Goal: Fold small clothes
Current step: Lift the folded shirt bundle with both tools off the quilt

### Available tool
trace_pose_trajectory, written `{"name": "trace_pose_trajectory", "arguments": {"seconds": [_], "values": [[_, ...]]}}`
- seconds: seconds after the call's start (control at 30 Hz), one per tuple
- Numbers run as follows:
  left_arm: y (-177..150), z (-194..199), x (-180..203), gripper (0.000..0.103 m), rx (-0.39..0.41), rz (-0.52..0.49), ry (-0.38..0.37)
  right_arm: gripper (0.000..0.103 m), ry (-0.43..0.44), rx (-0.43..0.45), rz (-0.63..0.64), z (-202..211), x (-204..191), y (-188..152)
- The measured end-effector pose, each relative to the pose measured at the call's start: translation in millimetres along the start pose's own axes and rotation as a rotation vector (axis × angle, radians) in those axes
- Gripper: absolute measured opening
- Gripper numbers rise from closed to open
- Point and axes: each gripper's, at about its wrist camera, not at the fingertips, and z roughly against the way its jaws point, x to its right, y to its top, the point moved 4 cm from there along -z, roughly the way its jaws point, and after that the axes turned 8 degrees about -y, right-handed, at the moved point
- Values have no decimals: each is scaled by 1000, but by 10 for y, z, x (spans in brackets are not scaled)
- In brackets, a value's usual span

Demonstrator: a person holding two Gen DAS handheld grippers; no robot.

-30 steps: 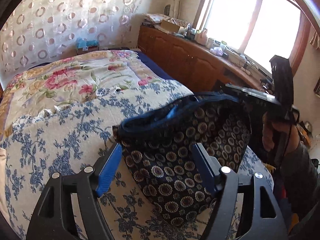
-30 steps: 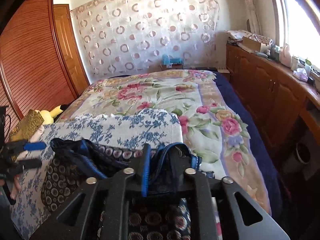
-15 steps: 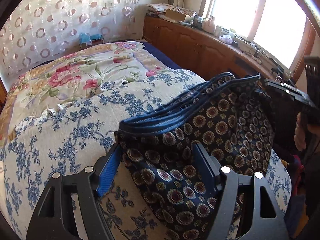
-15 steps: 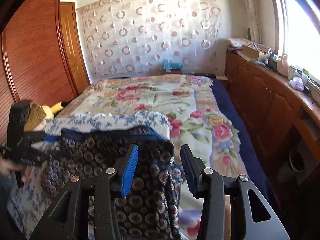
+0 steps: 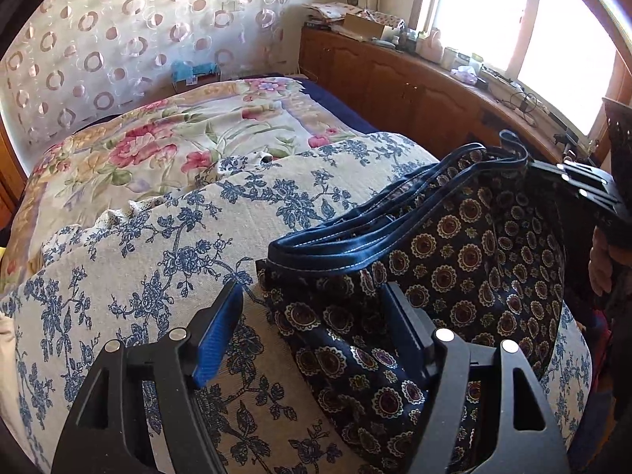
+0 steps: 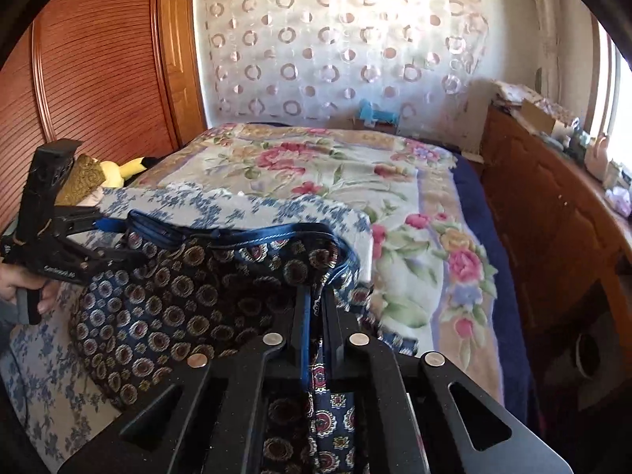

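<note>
Your right gripper clamped on shorts waistband corner; left gripper spread, straddling near-left corner. Shorts on blue-flowered cloth, no fold made yet.

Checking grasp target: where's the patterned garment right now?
Patterned garment lies on the blue-floral cloth at the bed's near end, pinched at its right edge by the right gripper.

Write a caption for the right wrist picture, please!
Right gripper pinches the navy patterned garment on the blue floral cloth.
</note>
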Motion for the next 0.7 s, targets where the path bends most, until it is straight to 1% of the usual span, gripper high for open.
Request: {"name": "trace_pose_trajectory", "arguments": {"seconds": [0.03,0.1,0.23,0.27,0.3,0.33,0.37,0.4,0.43,0.47,0.5,0.53,0.57,0.63,0.67,0.7], "values": [[-8,-9,-14,73,-4,4,2,4,-18,9,-14,-19,51,7],[-27,-1,-33,73,-7,13,1,3,-54,1,-56,-85,155,-8],[-56,76,-45,73,10,19,-11,4,-92,-41,-100,-194,292,-93],[-65,93,-47,66,17,21,-20,4,-94,-50,-106,-200,309,-120],[-66,95,-52,62,18,23,-23,4,-95,-54,-110,-191,318,-139],[-65,84,-68,53,15,28,-24,4,-98,-55,-112,-179,309,-133],[-60,70,-82,41,12,34,-26,4,-105,-55,-119,-149,318,-134],[-52,57,-106,34,13,44,-33,4,-111,-50,-125,-122,314,-116],[-42,42,-135,30,15,50,-27,5,-114,-42,-130,-71,309,-109],[-32,21,-164,26,13,50,-3,16,-113,-37,-136,-9,284,-93],[-28,10,-185,26,11,45,20,33,-115,-34,-142,-7,241,-67],[-29,4,-198,26,11,46,23,40,-109,-36,-143,20,225,-71],[-37,-3,-208,26,8,53,19,46,-90,-40,-142,48,197,-80],[-55,-15,-217,26,1,54,23,49,-57,-46,-138,46,100,-141],[-63,-23,-223,26,-3,61,21,53,-54,-54,-134,47,89,-167],[-72,-29,-233,27,-8,69,16,55,-56,-67,-130,31,97,-195]]}}
